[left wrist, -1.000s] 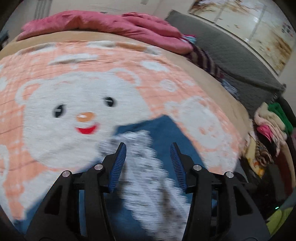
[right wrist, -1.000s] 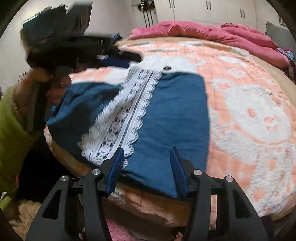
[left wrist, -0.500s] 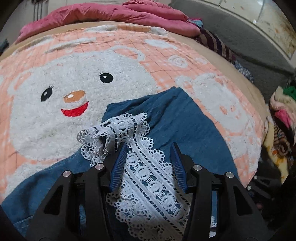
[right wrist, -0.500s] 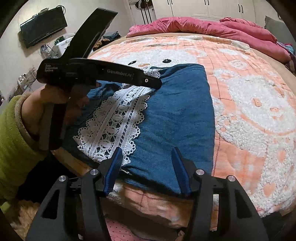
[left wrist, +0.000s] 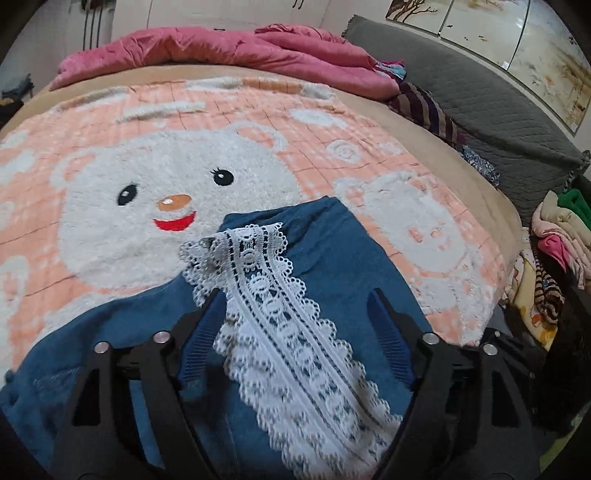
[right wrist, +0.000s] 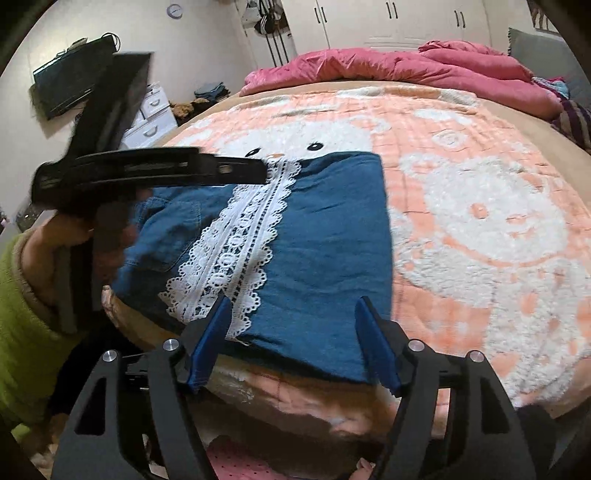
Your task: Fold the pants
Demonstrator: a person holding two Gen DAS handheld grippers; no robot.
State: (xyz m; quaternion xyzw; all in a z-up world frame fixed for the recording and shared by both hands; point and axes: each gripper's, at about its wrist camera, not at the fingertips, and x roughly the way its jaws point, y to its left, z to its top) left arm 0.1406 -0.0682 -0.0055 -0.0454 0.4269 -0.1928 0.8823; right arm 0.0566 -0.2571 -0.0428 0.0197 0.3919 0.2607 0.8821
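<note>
Pants (right wrist: 325, 243) flat — near blanket (right wrist: 480, 229) edge.

Home bedroom: bed (right wrist: 461, 155), pink duvet (right wrist: 388, 66), white wardrobes (right wrist: 391, 22).

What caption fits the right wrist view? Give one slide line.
Open right gripper hovers at the folded pants' near edge; left gripper reaches the lace strip's far end.

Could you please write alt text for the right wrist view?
Folded blue pants with a white lace stripe lie on a peach bear-print blanket. The open right gripper hovers at their near edge; the left gripper reaches over them.
</note>
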